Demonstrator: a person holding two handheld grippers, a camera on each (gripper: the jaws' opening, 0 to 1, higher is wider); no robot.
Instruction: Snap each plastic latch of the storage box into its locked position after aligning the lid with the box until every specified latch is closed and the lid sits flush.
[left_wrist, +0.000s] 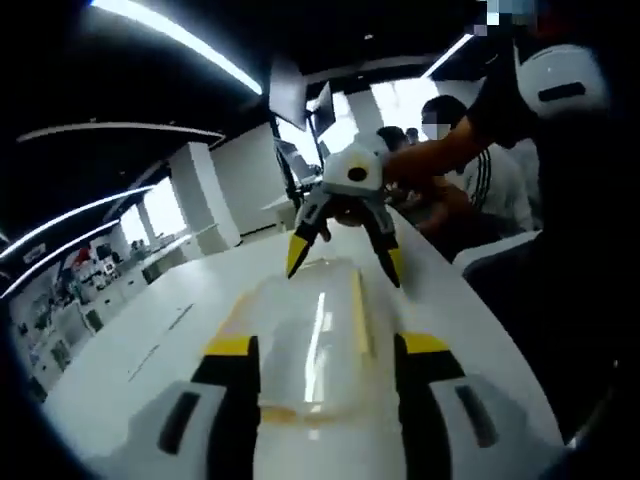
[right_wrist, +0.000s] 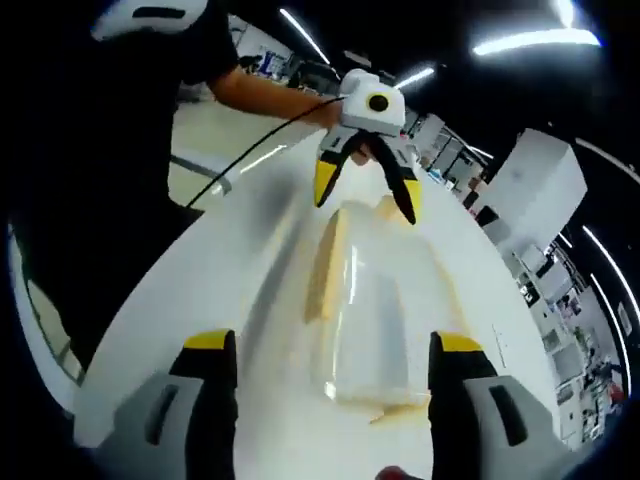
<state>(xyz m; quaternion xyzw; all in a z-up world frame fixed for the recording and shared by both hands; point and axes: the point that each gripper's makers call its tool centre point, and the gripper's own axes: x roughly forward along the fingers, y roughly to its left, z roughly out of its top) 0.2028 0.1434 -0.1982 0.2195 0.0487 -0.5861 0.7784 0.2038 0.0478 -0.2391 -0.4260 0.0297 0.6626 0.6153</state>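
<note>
Plainly, no writing can be read on the clear storage box (left_wrist: 310, 345) (yellowish latches); both grippers, left gripper (left_wrist: 325, 400) and right gripper (right_wrist: 335, 400), are held spread, ungripping.

The left gripper (left_wrist: 328, 370) holds its two black, yellow-tipped fingers (left_wrist: 232, 380) wide apart, one on each side of the near end of the storage box (left_wrist: 305, 340), with no contact that can be made out. The right gripper (right_wrist: 335, 375) stands the same way at the opposite end, its fingers (right_wrist: 208, 375) spread to either side of that end. Each gripper faces the other along the box's length. In the right gripper view, a bare forearm (right_wrist: 265, 95) reaches from a dark sleeve to the left gripper beyond the fingers. In the left gripper view, the person's arm (left_wrist: 440, 150) runs to the right gripper.
</note>
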